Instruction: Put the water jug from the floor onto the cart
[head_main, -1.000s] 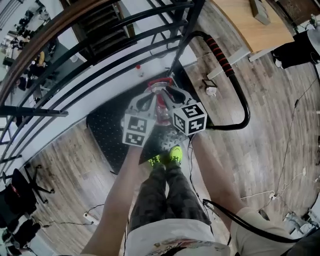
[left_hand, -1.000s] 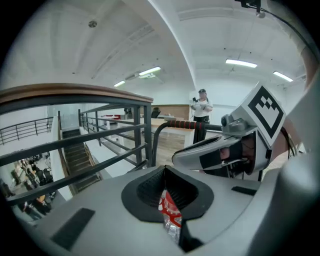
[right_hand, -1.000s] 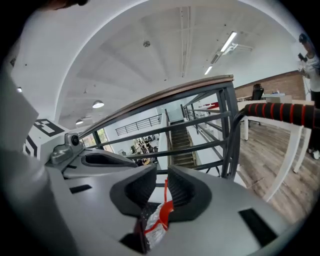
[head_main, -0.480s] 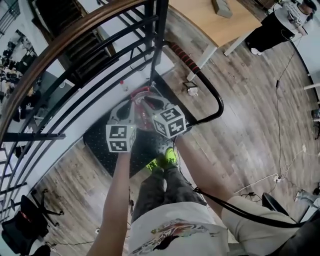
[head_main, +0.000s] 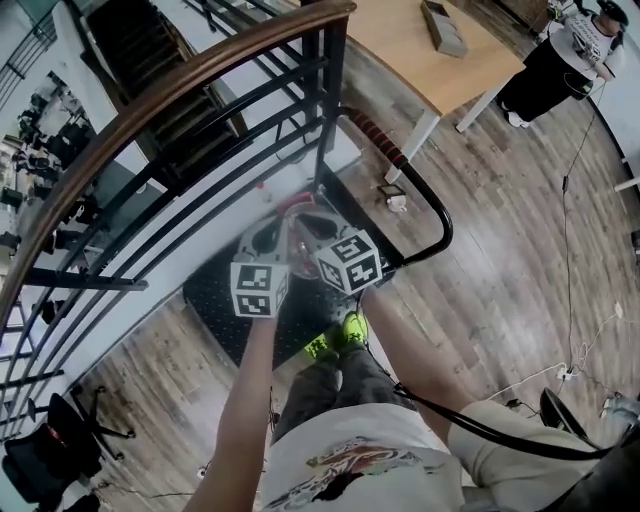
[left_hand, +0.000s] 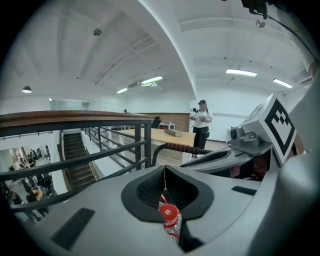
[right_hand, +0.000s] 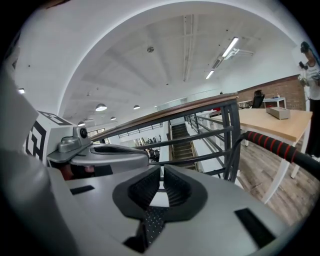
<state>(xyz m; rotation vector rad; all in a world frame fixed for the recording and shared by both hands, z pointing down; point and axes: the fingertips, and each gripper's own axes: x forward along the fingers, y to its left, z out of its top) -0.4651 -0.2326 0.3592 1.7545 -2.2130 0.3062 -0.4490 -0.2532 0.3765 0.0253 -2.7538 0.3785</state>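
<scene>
The water jug (head_main: 298, 232) is clear plastic with a red cap (left_hand: 170, 216) and a thin red carrying strap. It hangs over the cart's black studded deck (head_main: 215, 300). My left gripper (head_main: 283, 215) (left_hand: 164, 172) is shut on the red strap, and the jug dangles just under its jaws. Close beside it on the right, my right gripper (head_main: 312, 218) (right_hand: 162, 175) is shut. Its jaws have just been closing and nothing is between them; only the cart deck shows below. The jug's body is mostly hidden by the two grippers.
The cart's black push handle (head_main: 440, 215) with a red-and-black grip (head_main: 380, 135) curves round on the right. A black railing with a wooden top rail (head_main: 180, 85) runs just behind the cart. A wooden table (head_main: 440, 50) and a standing person (head_main: 570, 50) are beyond. My green shoes (head_main: 340, 335) are at the deck's edge.
Both grippers have risen together with the jug, staying over the cart deck.
</scene>
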